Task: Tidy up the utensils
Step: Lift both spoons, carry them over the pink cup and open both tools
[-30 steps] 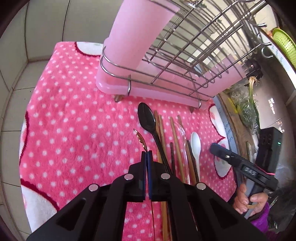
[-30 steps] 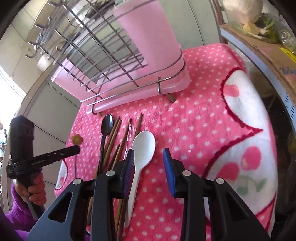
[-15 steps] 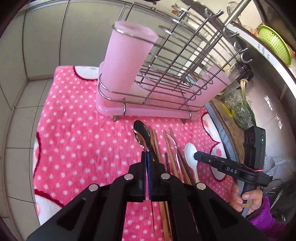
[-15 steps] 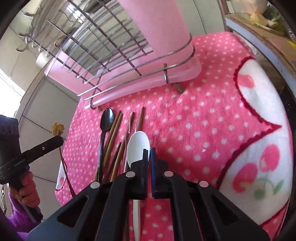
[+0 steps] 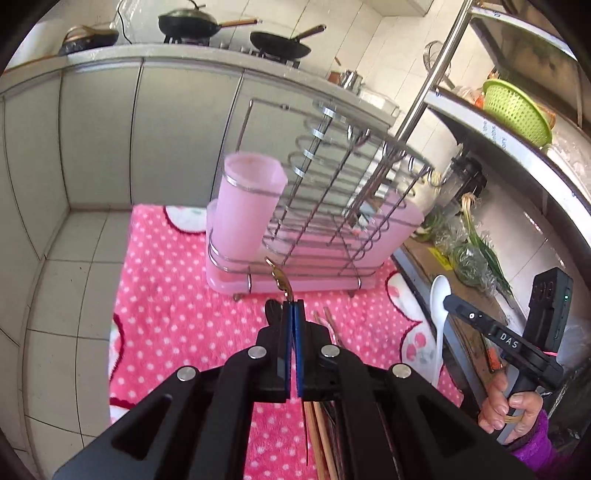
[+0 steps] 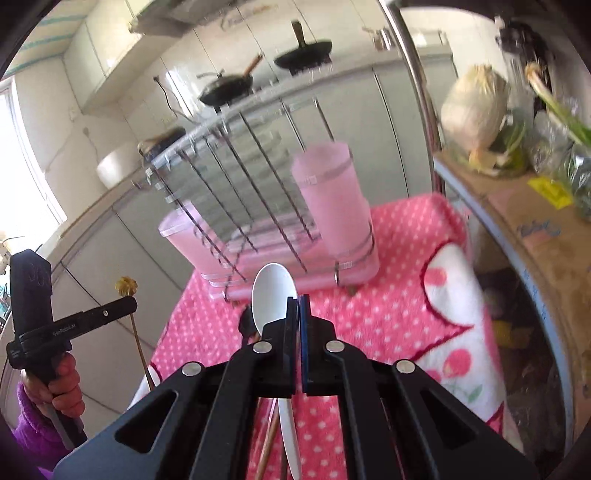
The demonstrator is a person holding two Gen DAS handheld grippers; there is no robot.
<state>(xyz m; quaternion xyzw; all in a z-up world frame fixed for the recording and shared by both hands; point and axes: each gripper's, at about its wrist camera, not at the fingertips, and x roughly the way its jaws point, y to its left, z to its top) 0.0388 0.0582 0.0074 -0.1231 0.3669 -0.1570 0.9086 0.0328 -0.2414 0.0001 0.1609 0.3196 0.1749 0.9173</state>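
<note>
My left gripper [image 5: 292,308] is shut on a thin gold spoon [image 5: 279,281] and holds it up above the pink dotted towel [image 5: 177,317]. My right gripper [image 6: 298,304] is shut on a white spoon [image 6: 271,295], lifted off the towel; it also shows in the left wrist view [image 5: 439,295]. A wire dish rack [image 5: 332,206] with pink cups [image 5: 247,206] at its ends stands on the towel ahead. Wooden chopsticks [image 5: 317,435] and a black spoon [image 5: 272,314] lie on the towel under the grippers.
Grey cabinets [image 5: 96,129] with pans [image 5: 192,24] on the counter stand behind the rack. A shelf at the right holds a green basket [image 5: 513,107] and vegetables [image 5: 476,258]. A white tiled floor [image 5: 62,295] lies left of the towel.
Both grippers have risen well above the towel. The right one shut on the white spoon and lifted it. The left one kept hold of the gold spoon and lifted it too.
</note>
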